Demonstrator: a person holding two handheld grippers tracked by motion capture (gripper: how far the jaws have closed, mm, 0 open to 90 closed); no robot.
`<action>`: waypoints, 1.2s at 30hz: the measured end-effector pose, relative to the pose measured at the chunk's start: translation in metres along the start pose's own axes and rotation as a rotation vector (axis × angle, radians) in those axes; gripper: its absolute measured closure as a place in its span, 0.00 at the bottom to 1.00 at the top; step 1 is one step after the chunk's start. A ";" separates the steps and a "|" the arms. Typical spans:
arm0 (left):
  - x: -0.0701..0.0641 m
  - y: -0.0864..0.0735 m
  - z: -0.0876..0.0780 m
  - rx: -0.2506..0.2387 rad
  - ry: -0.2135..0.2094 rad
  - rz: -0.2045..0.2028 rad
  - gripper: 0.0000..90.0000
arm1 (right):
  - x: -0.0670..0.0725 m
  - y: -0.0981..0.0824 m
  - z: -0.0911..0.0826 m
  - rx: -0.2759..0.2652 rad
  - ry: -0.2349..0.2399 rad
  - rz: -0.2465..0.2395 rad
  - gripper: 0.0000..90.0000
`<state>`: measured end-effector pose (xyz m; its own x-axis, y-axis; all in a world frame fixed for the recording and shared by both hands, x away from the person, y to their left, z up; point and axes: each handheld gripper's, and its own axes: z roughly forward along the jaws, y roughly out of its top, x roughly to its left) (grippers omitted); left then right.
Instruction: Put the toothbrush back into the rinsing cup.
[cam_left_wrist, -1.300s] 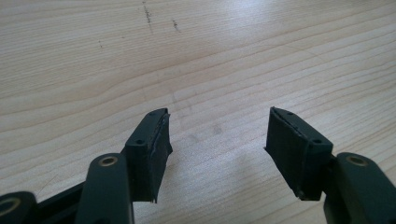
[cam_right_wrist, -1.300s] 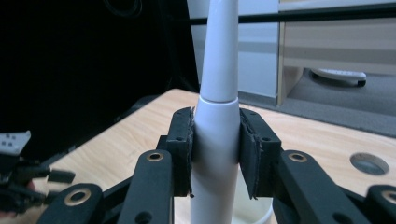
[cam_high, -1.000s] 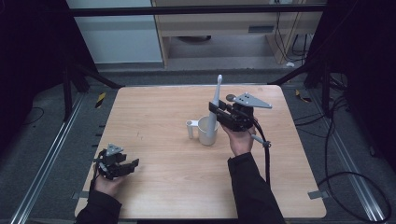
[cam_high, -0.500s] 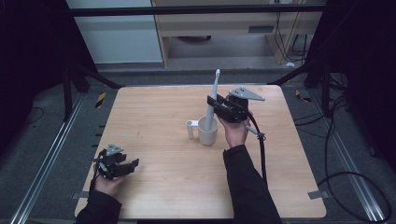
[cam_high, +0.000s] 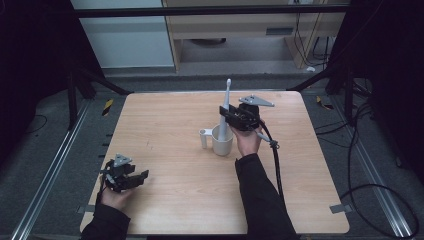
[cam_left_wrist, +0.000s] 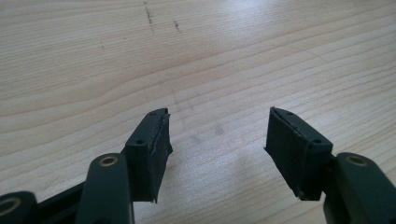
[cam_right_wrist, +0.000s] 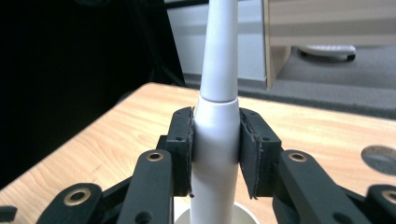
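White electric toothbrush (cam_high: 224, 114) stood upright, lower end inside white mug (cam_high: 222, 141) near centre of wooden counter (cam_high: 165, 120). Right hand-held gripper (cam_right_wrist: 215, 140) was clamped on toothbrush body, both pads touching it. Left hand-held gripper (cam_left_wrist: 217, 140) sat low over counter's near left corner, jaws spread wide, holding nothing.

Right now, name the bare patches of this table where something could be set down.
Bare wood lies between the left gripper and the white mug, along the far left edge of the table, and on the right side past the trailing cable. It is crowded only at the centre, where the right gripper clamps the electric toothbrush standing in the mug.
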<state>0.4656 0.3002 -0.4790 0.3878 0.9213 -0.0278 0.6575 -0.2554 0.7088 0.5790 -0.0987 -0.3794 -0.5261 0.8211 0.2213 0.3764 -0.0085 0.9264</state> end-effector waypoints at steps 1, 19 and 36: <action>0.000 0.000 0.000 0.000 0.000 0.000 0.43 | 0.000 -0.002 0.002 0.010 -0.003 -0.003 0.75; 0.000 0.000 0.000 0.001 0.003 0.004 0.43 | -0.006 -0.026 0.016 0.153 -0.031 0.011 0.75; 0.000 0.000 0.000 0.003 0.003 0.008 0.43 | -0.009 -0.031 0.019 0.191 -0.071 -0.031 0.75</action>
<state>0.4658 0.2999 -0.4790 0.3907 0.9203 -0.0197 0.6563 -0.2635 0.7070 0.5868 -0.0948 -0.4162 -0.4871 0.8575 0.1657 0.5021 0.1197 0.8565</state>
